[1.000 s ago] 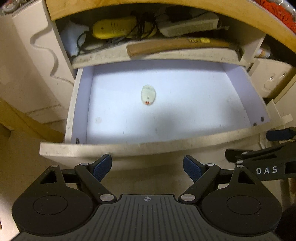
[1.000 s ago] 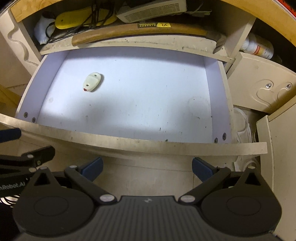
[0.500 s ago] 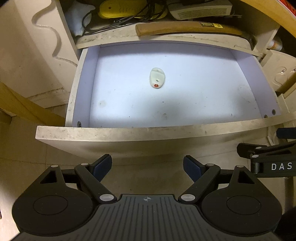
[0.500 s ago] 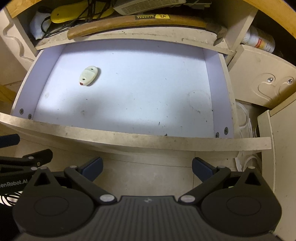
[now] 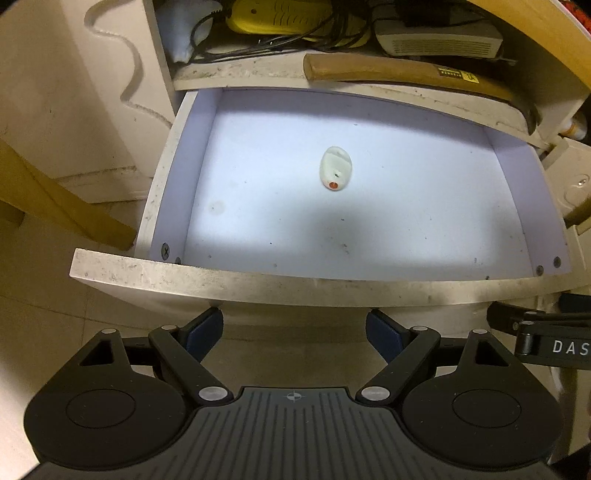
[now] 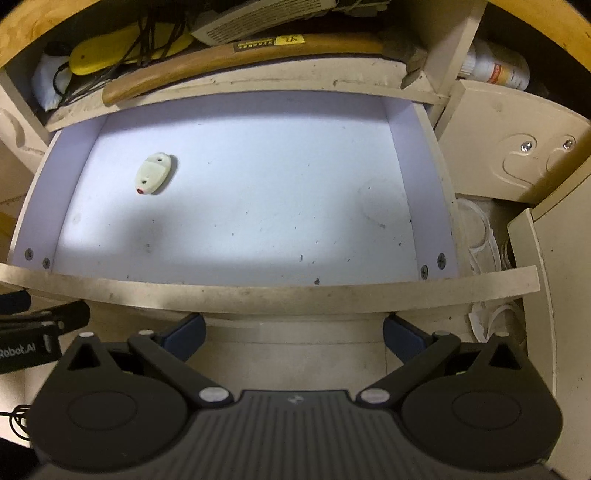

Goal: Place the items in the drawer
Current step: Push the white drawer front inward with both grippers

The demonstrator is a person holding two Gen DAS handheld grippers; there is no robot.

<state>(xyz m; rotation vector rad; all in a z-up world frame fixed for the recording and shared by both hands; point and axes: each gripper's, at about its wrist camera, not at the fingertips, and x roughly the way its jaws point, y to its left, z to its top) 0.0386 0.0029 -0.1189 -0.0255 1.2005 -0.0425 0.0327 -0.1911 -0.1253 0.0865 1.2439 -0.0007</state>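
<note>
The drawer (image 5: pixel 258 286) stands pulled open, with a pale lilac floor and a worn cream front edge; it also shows in the right wrist view (image 6: pixel 258 295). A small white oval item with a red dot (image 5: pixel 335 172) lies on the drawer floor, left of middle in the right wrist view (image 6: pixel 154 178). My left gripper (image 5: pixel 294 330) is open and empty, just in front of the drawer's front edge. My right gripper (image 6: pixel 294 332) is open and empty, also in front of the edge, to the right of the left one.
Above the drawer a shelf holds a wooden-handled hammer (image 5: pixel 406 75), a yellow device with black cables (image 5: pixel 280 16) and a grey box (image 5: pixel 439 38). A white bottle (image 6: pixel 495 68) and a cream cabinet panel (image 6: pixel 517 147) stand at the right.
Both grippers have risen and tilted to look more steeply down into the drawer. The left one has also shifted left. The white item has not moved.
</note>
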